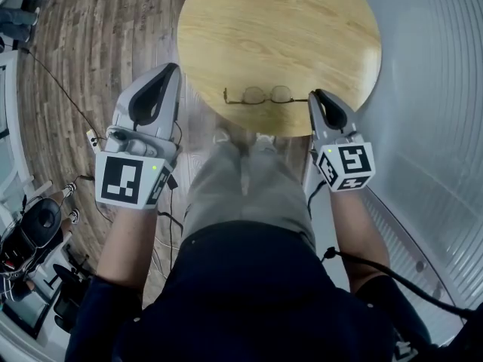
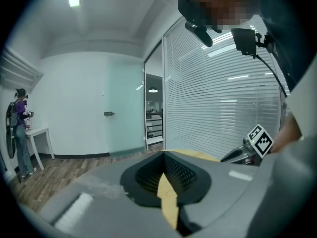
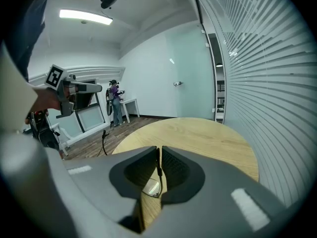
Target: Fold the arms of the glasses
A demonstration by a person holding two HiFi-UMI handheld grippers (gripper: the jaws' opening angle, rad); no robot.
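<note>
A pair of thin-framed glasses lies on the near edge of a round wooden table, its arms spread out sideways. My right gripper is shut on the glasses' right arm at its outer end. In the right gripper view the dark arm runs between the closed pads and one lens shows below them. My left gripper is shut on nothing and hangs off the table's left edge, well left of the glasses. Its closed tips point over the table.
A wall of white blinds curves close past the table on the right. Wood floor with cables and dark equipment lies to the left. Another person stands by a small white table far across the room.
</note>
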